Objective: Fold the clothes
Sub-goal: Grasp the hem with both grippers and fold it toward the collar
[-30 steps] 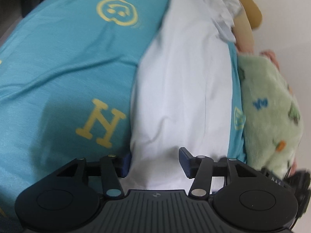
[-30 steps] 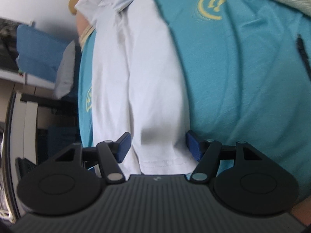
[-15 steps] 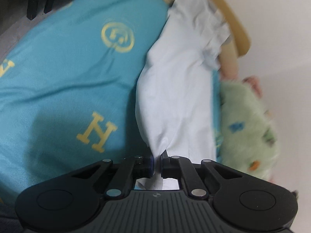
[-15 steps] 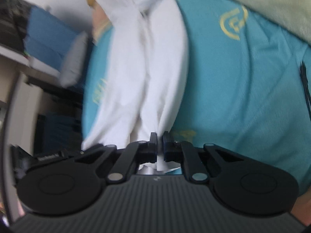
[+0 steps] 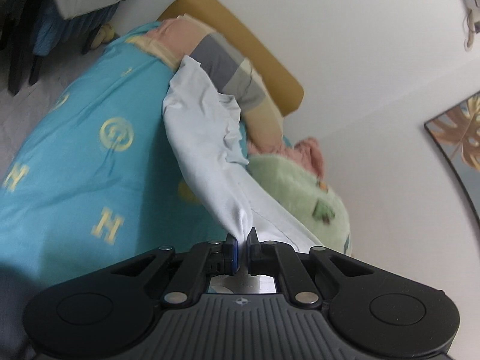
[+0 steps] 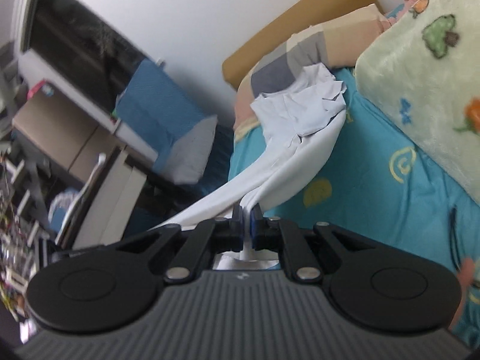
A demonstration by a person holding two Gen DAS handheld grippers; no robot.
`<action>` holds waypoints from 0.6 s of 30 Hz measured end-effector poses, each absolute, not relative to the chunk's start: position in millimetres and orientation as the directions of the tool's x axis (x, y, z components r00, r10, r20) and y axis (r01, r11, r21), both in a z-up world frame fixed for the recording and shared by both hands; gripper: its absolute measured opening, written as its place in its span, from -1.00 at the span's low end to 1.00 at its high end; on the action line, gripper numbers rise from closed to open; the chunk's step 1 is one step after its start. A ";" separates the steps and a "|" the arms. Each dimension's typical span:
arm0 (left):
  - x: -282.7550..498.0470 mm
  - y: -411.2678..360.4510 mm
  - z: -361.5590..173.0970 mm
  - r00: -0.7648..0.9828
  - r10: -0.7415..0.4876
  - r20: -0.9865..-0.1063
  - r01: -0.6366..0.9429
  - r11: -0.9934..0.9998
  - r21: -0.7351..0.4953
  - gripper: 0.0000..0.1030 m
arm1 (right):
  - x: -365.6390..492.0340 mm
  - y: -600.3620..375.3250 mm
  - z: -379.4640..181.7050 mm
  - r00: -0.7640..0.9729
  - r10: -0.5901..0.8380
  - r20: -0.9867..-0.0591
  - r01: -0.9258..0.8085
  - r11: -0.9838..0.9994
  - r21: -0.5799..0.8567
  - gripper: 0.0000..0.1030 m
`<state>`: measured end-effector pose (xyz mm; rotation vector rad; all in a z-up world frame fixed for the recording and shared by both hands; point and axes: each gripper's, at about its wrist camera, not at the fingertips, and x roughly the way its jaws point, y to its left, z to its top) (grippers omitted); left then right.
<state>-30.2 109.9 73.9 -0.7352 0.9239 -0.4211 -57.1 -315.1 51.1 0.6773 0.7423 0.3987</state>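
While clamped, two hand-held grippers [image 5: 242, 247] [image 6: 246, 231] hold one shirt [image 5: 207, 147].

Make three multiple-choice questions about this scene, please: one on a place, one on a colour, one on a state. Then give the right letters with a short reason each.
1. Where does the far end of the white garment rest?
A. on the floor
B. near the pillow at the head of the bed
C. on the framed picture

2. What colour is the bedsheet?
A. red with white stripes
B. plain black
C. turquoise with yellow marks

3. In what state is the left hand-held gripper?
A. shut on the white garment
B. wide open
C. holding a pillow

Answers:
1. B, the crumpled end lies against the checked pillow.
2. C, yellow letters and logos show on turquoise.
3. A, cloth is pinched between its fingers; the right hand-held gripper grips likewise.
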 end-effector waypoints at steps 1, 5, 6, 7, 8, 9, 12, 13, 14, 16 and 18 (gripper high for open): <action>-44.5 111.7 70.2 0.534 -0.618 -0.577 0.015 0.689 -0.725 -0.89 | -68.5 -315.1 46.9 0.667 0.556 -0.496 -0.097 0.725 0.682 -0.85; -73.3 115.3 48.5 0.495 -0.626 -0.603 -0.008 0.691 -0.723 -0.89 | -103.2 -316.8 27.4 0.626 0.563 -0.540 -0.076 0.733 0.676 -0.85; -73.3 113.4 44.5 0.492 -0.625 -0.606 -0.017 0.689 -0.724 -0.89 | -106.1 -318.2 21.0 0.619 0.562 -0.548 -0.061 0.730 0.680 -0.85; -69.7 112.1 41.9 0.497 -0.620 -0.607 -0.020 0.692 -0.722 -0.89 | -107.6 -319.3 15.1 0.612 0.562 -0.557 -0.044 0.727 0.685 -0.85; -66.1 110.9 39.4 0.501 -0.614 -0.609 -0.023 0.694 -0.719 -0.89 | -104.4 -320.1 10.6 0.604 0.562 -0.565 -0.024 0.722 0.692 -0.85; -62.1 109.6 36.9 0.506 -0.609 -0.611 -0.027 0.697 -0.717 -0.89 | -97.2 -321.1 7.3 0.601 0.562 -0.569 -0.008 0.715 0.699 -0.85; -28.3 105.1 30.8 0.517 -0.595 -0.616 -0.061 0.692 -0.720 -0.89 | -58.5 -323.7 3.3 0.610 0.545 -0.575 0.025 0.712 0.702 -0.84; -14.0 102.9 29.0 0.522 -0.587 -0.619 -0.078 0.690 -0.720 -0.89 | -45.6 -324.5 1.9 0.613 0.539 -0.577 0.035 0.711 0.702 -0.84; 2.9 99.8 27.7 0.528 -0.577 -0.623 -0.091 0.691 -0.717 -0.89 | -32.8 -325.4 0.6 0.616 0.534 -0.579 0.046 0.710 0.703 -0.84; 38.5 91.7 26.9 0.544 -0.555 -0.629 -0.104 0.699 -0.707 -0.88 | -5.3 -326.6 -2.1 0.623 0.520 -0.584 0.066 0.709 0.702 -0.84; 74.7 81.4 27.1 0.569 -0.523 -0.635 -0.103 0.720 -0.686 -0.88 | 33.8 -325.0 -5.8 0.638 0.494 -0.591 0.076 0.723 0.687 -0.84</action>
